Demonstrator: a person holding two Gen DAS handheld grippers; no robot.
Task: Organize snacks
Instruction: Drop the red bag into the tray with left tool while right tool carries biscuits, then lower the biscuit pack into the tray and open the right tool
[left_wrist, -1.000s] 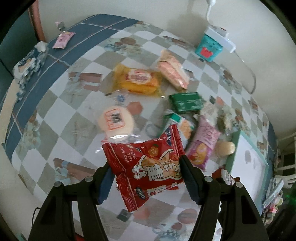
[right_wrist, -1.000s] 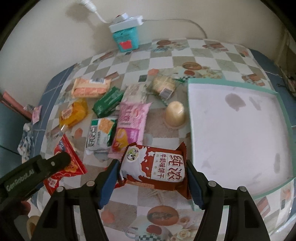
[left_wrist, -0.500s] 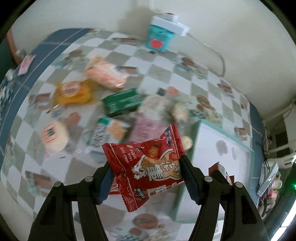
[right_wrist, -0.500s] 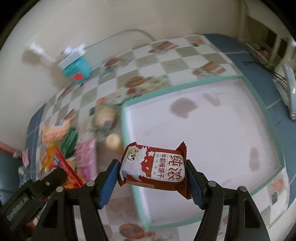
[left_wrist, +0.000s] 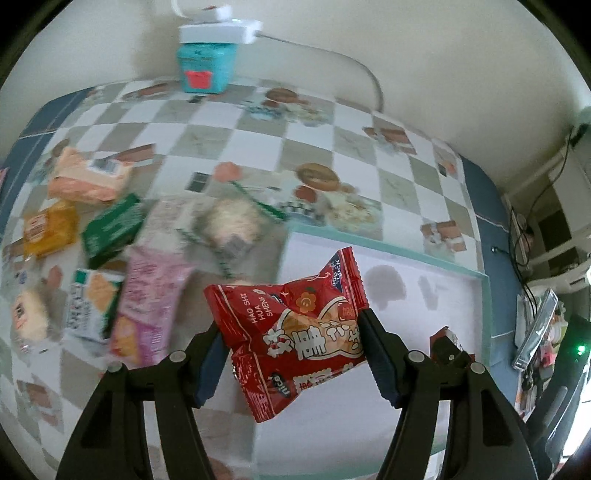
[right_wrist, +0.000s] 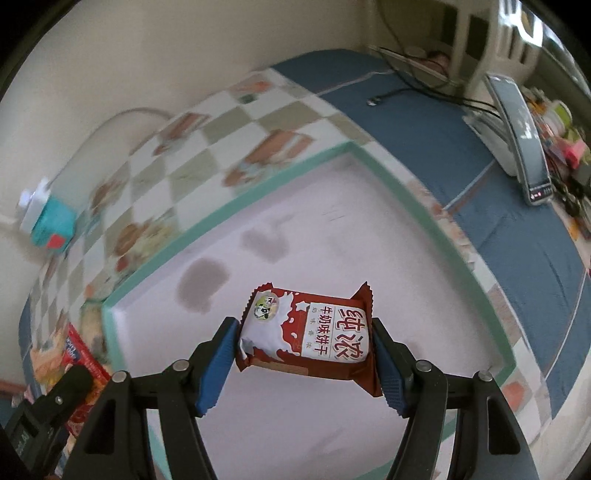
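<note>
Both claws are loaded. The left claw (left_wrist: 291, 354) is clamped on a red snack packet (left_wrist: 295, 332), crumpled and tilted, its blue pads pressing the packet's two sides. It hangs over the near left corner of the white tray (left_wrist: 436, 387) with the mint-green rim, partly above the tray's left edge.

The right claw (right_wrist: 304, 354) is clamped on a brown and white biscuit packet (right_wrist: 314, 336), held flat across between the pads, above the bare white floor of the tray (right_wrist: 332, 221), nearer the tray's front than its far rim. Two grey smudges mark the tray floor beyond the packet.

The tray lies on a bench (left_wrist: 258, 147) covered with a checked cloth that has blue borders. To the left of the tray, towards the bench's left edge, the other snacks lie loose: a pink packet (left_wrist: 147, 302) closest to the tray, a white and green cracker pack (left_wrist: 92, 310) touching its left side, a dark green pack (left_wrist: 110, 229) behind those, an orange packet (left_wrist: 50, 230) and a peach-coloured pack (left_wrist: 88, 179) further out, and a round pale pastry (left_wrist: 31, 314) at the left edge. A clear-wrapped pale cake (left_wrist: 231, 223) lies just off the tray's far left corner.

At the bench's back edge, against the wall, stands a teal box (left_wrist: 205, 64) with a white power strip (left_wrist: 218, 31) on top.
</note>
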